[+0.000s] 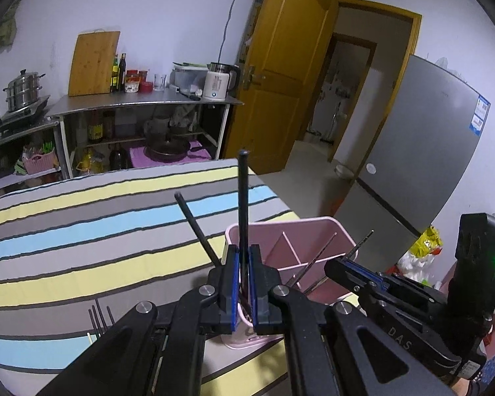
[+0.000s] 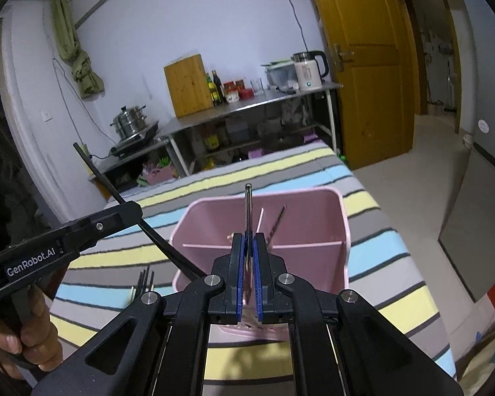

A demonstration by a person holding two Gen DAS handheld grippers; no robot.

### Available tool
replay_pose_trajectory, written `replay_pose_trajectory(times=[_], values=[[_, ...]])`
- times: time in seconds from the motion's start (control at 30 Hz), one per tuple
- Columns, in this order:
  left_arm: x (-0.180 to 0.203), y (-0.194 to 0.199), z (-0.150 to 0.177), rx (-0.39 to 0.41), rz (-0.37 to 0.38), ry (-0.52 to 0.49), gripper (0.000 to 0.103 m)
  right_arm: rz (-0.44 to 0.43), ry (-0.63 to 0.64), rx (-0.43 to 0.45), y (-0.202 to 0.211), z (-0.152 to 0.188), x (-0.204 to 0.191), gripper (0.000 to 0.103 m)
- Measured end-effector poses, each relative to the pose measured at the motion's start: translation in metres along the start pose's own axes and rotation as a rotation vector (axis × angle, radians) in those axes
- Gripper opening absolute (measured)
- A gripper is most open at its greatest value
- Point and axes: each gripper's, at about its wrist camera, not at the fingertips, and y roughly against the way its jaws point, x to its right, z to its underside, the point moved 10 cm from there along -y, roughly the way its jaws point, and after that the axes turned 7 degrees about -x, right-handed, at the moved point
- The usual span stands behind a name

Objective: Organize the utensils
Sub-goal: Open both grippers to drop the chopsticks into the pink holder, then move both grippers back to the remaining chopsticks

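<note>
Left gripper (image 1: 244, 283): jaws closed on a black chopstick (image 1: 243, 204), held upright just at the near left rim of the pink utensil holder (image 1: 316, 227). A second black chopstick (image 1: 196, 224) leans beside it. Right gripper (image 2: 249, 274): jaws closed on a metal chopstick (image 2: 248, 208), upright over the holder's near wall. The holder stands on a table with a striped cloth (image 1: 92, 231); inside it, thin metal chopsticks (image 1: 316, 257) lean against a divider. More dark utensils (image 2: 145, 280) lie on the cloth, left of the holder.
</note>
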Motion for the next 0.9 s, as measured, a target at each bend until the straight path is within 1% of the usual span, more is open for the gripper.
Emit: replay_pose_trajectory(times=[0.2, 0.27, 0.37, 0.47, 0.67, 0.9], values=[[0.001, 0.002, 0.005, 0.003, -0.003, -0.008, 0.006, 0.004, -0.008, -0.024, -0.003, 0.004, 0.003, 0.006], [0.001, 0.005, 0.006, 0.009, -0.007, -0.013, 0.006, 0.008, -0.004, -0.021, 0.000, 0.004, 0.001, 0.010], [0.002, 0.014, 0.011, 0.023, -0.005, -0.021, 0.008, 0.013, 0.002, -0.015, 0.006, 0.006, -0.001, 0.012], [0.002, 0.026, 0.017, 0.038, -0.014, -0.026, 0.010, 0.018, 0.006, -0.010, 0.013, 0.008, -0.002, 0.013], [-0.001, 0.054, 0.033, 0.066, -0.025, -0.016, 0.010, 0.020, 0.021, 0.006, 0.032, 0.014, -0.007, 0.013], [-0.010, 0.093, 0.056, 0.103, -0.044, 0.008, 0.010, 0.004, 0.074, 0.042, 0.061, 0.019, -0.028, 0.013]])
